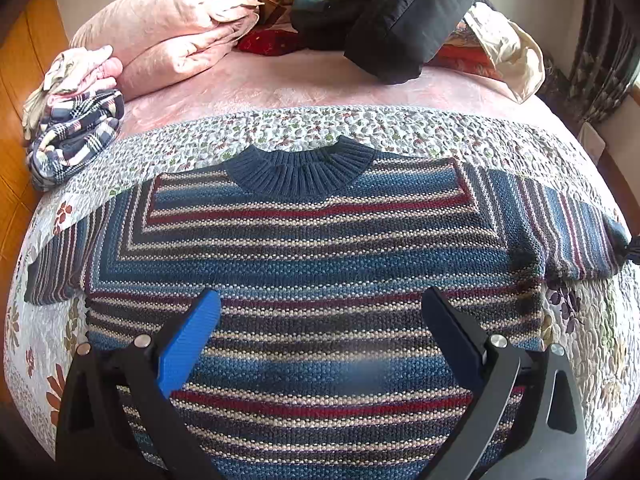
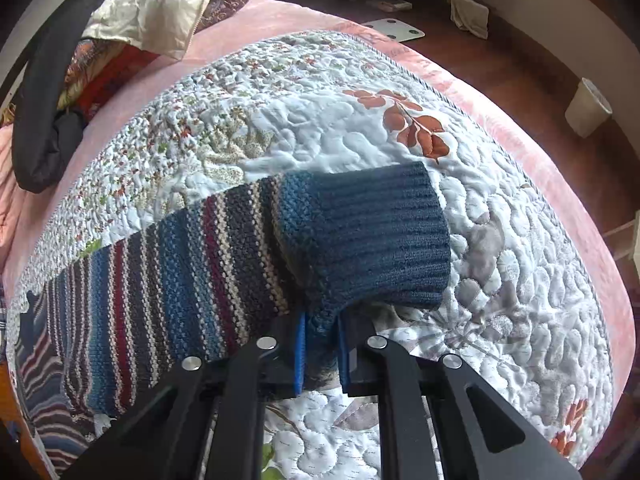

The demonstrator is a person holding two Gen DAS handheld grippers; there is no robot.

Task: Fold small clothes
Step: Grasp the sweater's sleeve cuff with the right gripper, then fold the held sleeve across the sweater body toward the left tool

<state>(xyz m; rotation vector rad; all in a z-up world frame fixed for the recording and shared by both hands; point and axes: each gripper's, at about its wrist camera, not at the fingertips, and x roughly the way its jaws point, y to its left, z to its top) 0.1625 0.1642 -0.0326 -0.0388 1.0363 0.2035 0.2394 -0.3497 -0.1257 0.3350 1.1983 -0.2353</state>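
Lying flat on a floral quilt (image 1: pixel 192 148) over the bed: striped knit sweater (image 1: pixel 312 248), front up, dark blue ribbed collar (image 1: pixel 300 172) pointing away from the left wrist camera, both sleeves spread out to the sides. Left tongs (image 1: pixel 320 300) hovering above the sweater's lower body, spread wide, nothing between them; blue pad visible on the left finger (image 1: pixel 192 336), right finger dark. Right tongs (image 2: pixel 322 336) pinched tight on the near edge of the sweater's right sleeve (image 2: pixel 192 264), just where the stripes meet the dark blue ribbed cuff (image 2: pixel 372 232); knit bunched between the two blue pads. Cuff resting on the quilt beyond the fingertips, sleeve running off to the left toward the body. In the left wrist view, far right edge, sleeve end meeting a dark object, too cut off to tell more. Elsewhere on the bed: pink folded duvet (image 1: pixel 172 28) at the far left, black padded jacket (image 1: pixel 404 12) at the far middle, cream cloth (image 1: pixel 508 48) beside it, plaid clothing bundle (image 1: pixel 76 136) at the left edge of the quilt. Pink blanket (image 1: pixel 280 88) under the quilt. White waste bin (image 2: pixel 588 108) on the dark wood floor past the bed in the right wrist view.
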